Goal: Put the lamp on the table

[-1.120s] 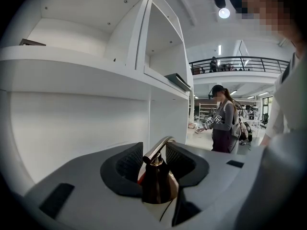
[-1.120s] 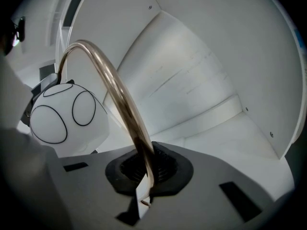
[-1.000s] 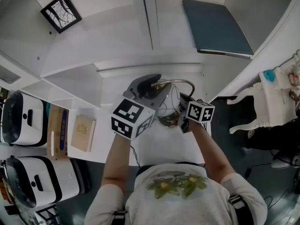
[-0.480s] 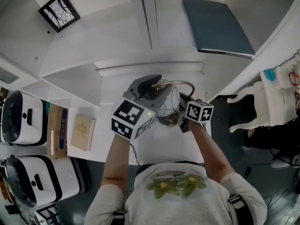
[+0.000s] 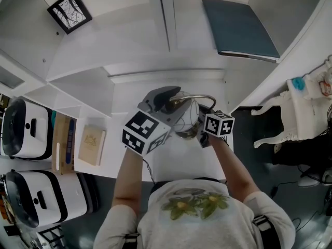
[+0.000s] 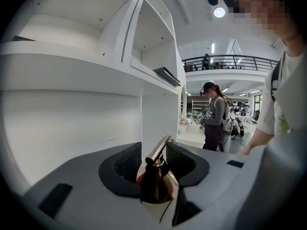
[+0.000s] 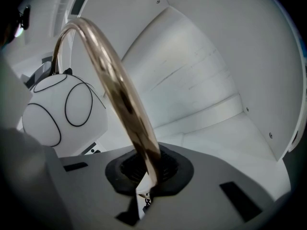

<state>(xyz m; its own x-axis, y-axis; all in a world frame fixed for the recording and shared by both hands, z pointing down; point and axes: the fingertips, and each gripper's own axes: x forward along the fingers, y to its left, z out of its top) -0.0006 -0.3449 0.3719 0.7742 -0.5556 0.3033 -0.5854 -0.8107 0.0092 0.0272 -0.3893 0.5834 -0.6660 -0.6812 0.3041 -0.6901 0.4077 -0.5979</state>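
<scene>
In the head view both bare forearms reach forward from the body over the white table point(image 5: 181, 162). The left one runs straight ahead and the right one angles in toward the left. The left gripper point(image 5: 175, 107) and the right gripper point(image 5: 203, 119) meet on the one lamp point(image 5: 190, 114), which is above the far middle of the table, just near of the shelf unit. Whether it touches the tabletop cannot be told. One dark folder point(image 5: 239, 30) lies on a far shelf, one framed picture point(image 5: 69, 12) sits far left, and one tan book point(image 5: 92, 145) lies to the left.

In the left gripper view, the left gripper point(image 6: 154, 164) has its jaws clamped narrowly on the lamp's brass cone fitting point(image 6: 156, 183). One person point(image 6: 213, 116) stands far off.

In the right gripper view, the right gripper point(image 7: 149, 174) has its jaws closed on the lamp's curved brass arm point(image 7: 120, 90). The single white globe shade point(image 7: 62, 111) hangs to the left.
</scene>
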